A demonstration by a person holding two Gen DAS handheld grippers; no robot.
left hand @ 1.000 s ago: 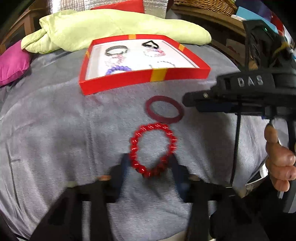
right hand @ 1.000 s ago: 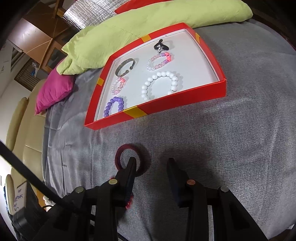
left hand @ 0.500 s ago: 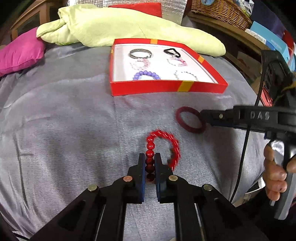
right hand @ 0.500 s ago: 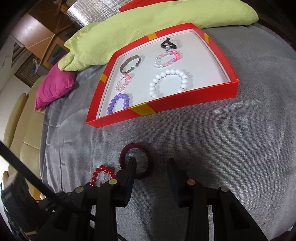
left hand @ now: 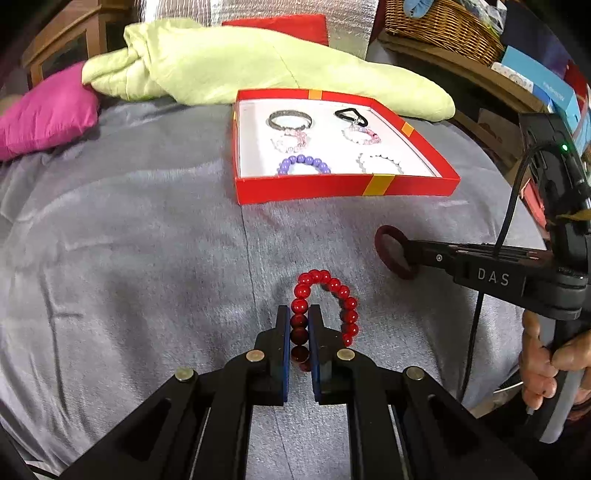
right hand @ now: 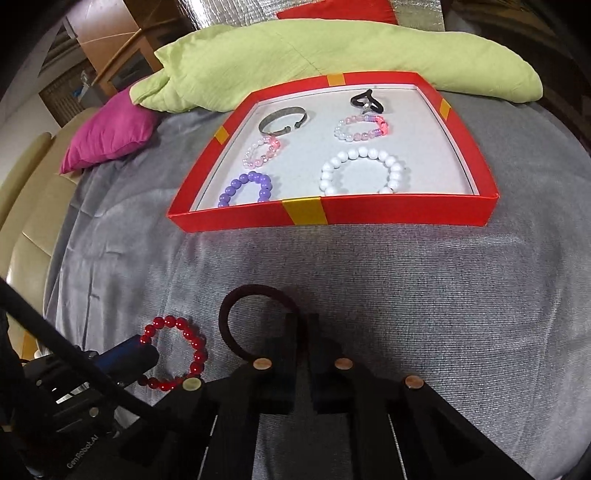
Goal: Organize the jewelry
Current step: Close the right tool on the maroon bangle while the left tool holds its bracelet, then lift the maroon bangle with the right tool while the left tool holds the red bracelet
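Note:
My left gripper [left hand: 298,314] is shut on the left side of a red bead bracelet [left hand: 332,288], which stands tilted up off the grey cloth; it also shows in the right wrist view [right hand: 184,332]. My right gripper [right hand: 301,325] is shut on the near right side of a dark maroon ring bangle [right hand: 236,299], seen from the side in the left wrist view [left hand: 388,240]. A red box [left hand: 343,188] with a white floor holds several bracelets; it also shows in the right wrist view [right hand: 406,214].
A light green cushion [left hand: 229,62] lies behind the box and a pink cushion [left hand: 40,114] at the far left. A wicker basket [left hand: 439,22] and shelves stand at the back right. The grey cloth [left hand: 129,240] covers the surface.
My right gripper has closed on the maroon bangle and turned to face the box. My left gripper, open a second ago, closed on the red bracelet and has tipped it up.

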